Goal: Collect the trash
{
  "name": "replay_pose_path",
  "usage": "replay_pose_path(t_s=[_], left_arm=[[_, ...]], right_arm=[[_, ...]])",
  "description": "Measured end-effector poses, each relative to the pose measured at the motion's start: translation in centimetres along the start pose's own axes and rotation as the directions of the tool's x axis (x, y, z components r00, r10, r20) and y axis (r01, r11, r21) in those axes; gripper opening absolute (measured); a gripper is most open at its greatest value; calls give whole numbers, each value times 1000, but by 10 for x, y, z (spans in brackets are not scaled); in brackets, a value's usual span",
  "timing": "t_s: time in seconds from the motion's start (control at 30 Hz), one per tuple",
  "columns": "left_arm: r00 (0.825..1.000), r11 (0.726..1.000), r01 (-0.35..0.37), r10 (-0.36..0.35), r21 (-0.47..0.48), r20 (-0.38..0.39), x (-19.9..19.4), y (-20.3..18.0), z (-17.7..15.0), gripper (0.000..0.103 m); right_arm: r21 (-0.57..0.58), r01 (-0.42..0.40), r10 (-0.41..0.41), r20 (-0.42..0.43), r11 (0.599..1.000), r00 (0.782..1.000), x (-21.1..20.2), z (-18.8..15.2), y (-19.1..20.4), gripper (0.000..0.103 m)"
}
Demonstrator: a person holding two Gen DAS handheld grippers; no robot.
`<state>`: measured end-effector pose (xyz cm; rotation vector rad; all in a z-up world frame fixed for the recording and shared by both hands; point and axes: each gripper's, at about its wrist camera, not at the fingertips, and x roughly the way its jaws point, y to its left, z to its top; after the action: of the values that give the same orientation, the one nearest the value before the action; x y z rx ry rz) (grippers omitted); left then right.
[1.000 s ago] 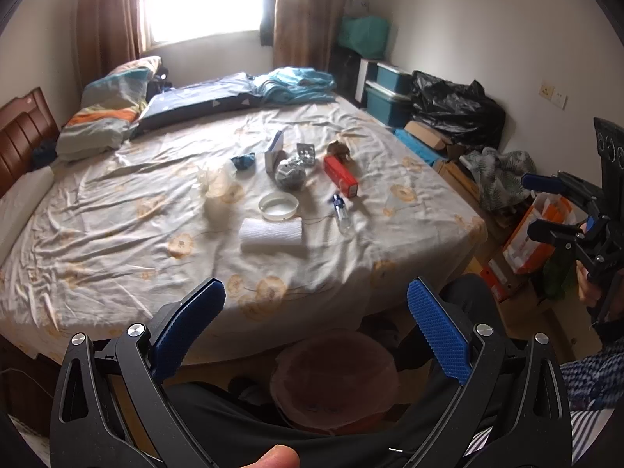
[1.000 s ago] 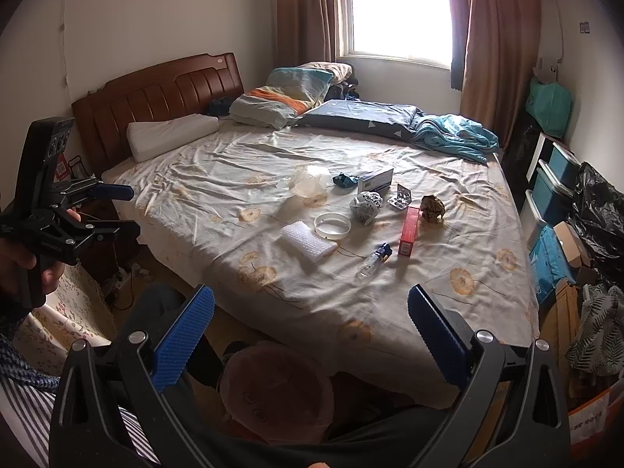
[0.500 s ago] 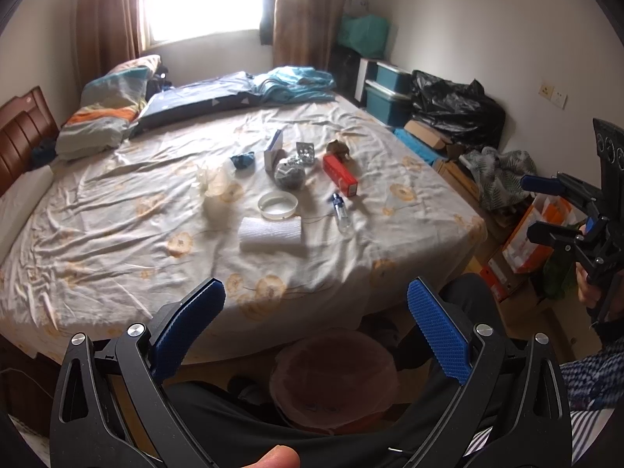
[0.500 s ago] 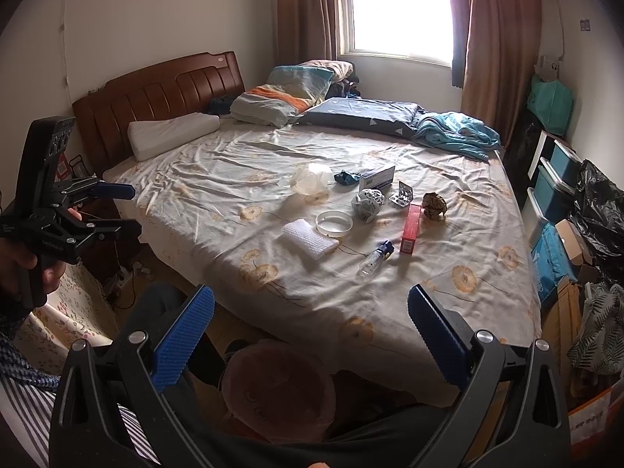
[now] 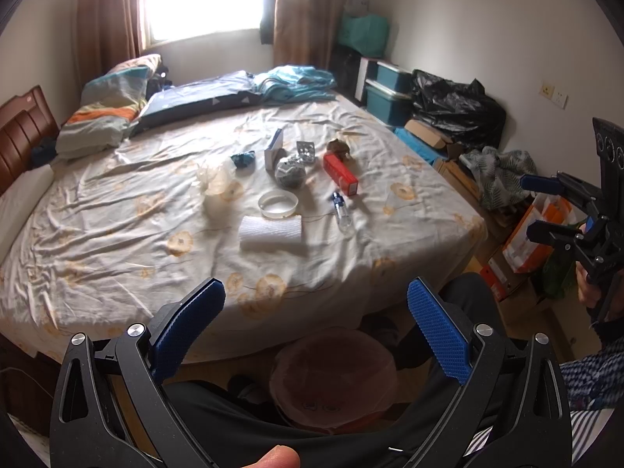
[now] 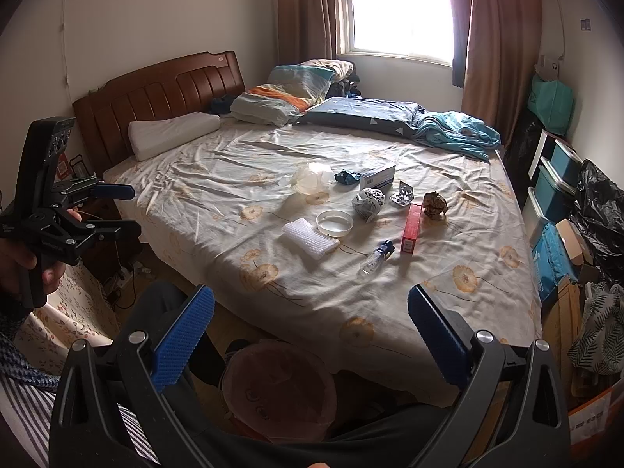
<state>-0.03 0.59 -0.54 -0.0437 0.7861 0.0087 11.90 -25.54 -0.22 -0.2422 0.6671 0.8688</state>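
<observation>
Trash lies in the middle of the bed (image 5: 117,234): a white bubble-wrap piece (image 5: 271,234) (image 6: 310,238), a round clear lid (image 5: 277,203) (image 6: 334,223), a small clear bottle (image 5: 341,212) (image 6: 376,257), a red box (image 5: 340,173) (image 6: 412,227), a knotted grey bag (image 5: 290,171) (image 6: 366,202), a blister pack (image 6: 402,195), a brown crumpled wad (image 6: 435,204), a white-blue carton (image 6: 377,177), a blue scrap (image 6: 347,176) and crumpled clear plastic (image 6: 310,179). A pink-lined trash bin (image 5: 333,378) (image 6: 279,386) stands on the floor below. My left gripper (image 5: 316,323) and right gripper (image 6: 310,325) are open and empty, short of the bed.
Pillows (image 6: 280,97), a dark blue pillow and a teal blanket (image 6: 456,134) lie at the head of the bed by the wooden headboard (image 6: 156,93). Storage boxes, a black bag (image 5: 456,109) and cartons crowd the floor on the right side.
Both grippers have drifted slightly toward the bed; the jaws stay open. Nothing on the bed has moved.
</observation>
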Motion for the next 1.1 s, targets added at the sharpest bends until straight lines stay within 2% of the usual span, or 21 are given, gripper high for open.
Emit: replay_pose_path(t_s=[1.1], left_arm=[[1000, 1000, 1, -1, 0, -3, 1, 0, 0, 98]], right_arm=[[3, -1, 1, -7, 1000, 1000, 4, -4, -3, 98]])
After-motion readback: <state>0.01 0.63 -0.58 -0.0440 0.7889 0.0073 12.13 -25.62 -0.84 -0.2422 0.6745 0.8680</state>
